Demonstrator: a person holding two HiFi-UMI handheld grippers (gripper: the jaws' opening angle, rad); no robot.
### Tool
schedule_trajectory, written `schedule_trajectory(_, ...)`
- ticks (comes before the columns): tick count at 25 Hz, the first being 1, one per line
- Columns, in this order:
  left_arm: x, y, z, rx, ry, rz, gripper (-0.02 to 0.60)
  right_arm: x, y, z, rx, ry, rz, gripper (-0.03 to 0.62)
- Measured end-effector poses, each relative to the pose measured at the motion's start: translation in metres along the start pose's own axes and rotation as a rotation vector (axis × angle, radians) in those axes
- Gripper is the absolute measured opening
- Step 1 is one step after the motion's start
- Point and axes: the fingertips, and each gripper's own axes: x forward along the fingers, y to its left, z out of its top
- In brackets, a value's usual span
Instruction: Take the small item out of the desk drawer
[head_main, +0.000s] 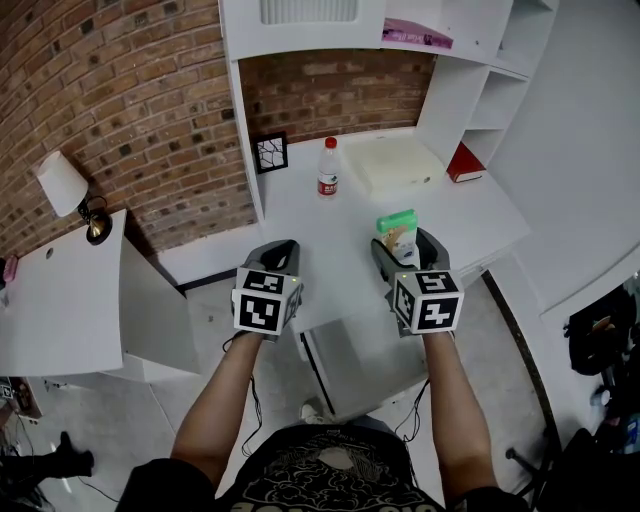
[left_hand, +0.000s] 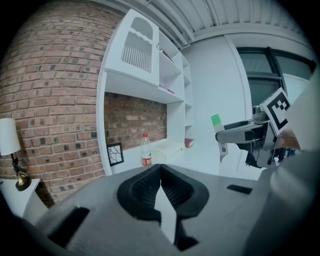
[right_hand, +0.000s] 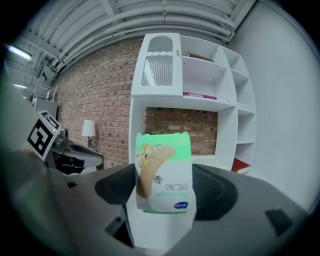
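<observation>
My right gripper (head_main: 403, 243) hangs over the front of the white desk (head_main: 330, 235), shut on a small green-and-white bandage box (head_main: 398, 229). In the right gripper view the box (right_hand: 163, 172) stands upright between the dark pads and fills the middle. The left gripper view shows the same box (left_hand: 218, 131) at the tip of the right gripper (left_hand: 223, 135). My left gripper (head_main: 284, 248) hovers beside it at the desk's front left edge. Its jaws (left_hand: 160, 172) are shut with nothing between them. The white drawer front (head_main: 365, 350) sits below the desk edge between my forearms.
On the desk stand a water bottle with a red cap (head_main: 327, 168), a white lidded box (head_main: 400, 165), a red book (head_main: 466, 163) and a small framed picture (head_main: 270, 153). White shelving rises behind. A side table (head_main: 60, 300) with a lamp (head_main: 62, 185) is at the left.
</observation>
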Motion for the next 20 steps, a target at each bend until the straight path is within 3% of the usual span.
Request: schedule_trajectory(20,0.001,0.023,0.000,-0.004,-0.006,0.015,0.003,0.012,0.005,0.004,-0.023,-0.009,-0.024,0.347)
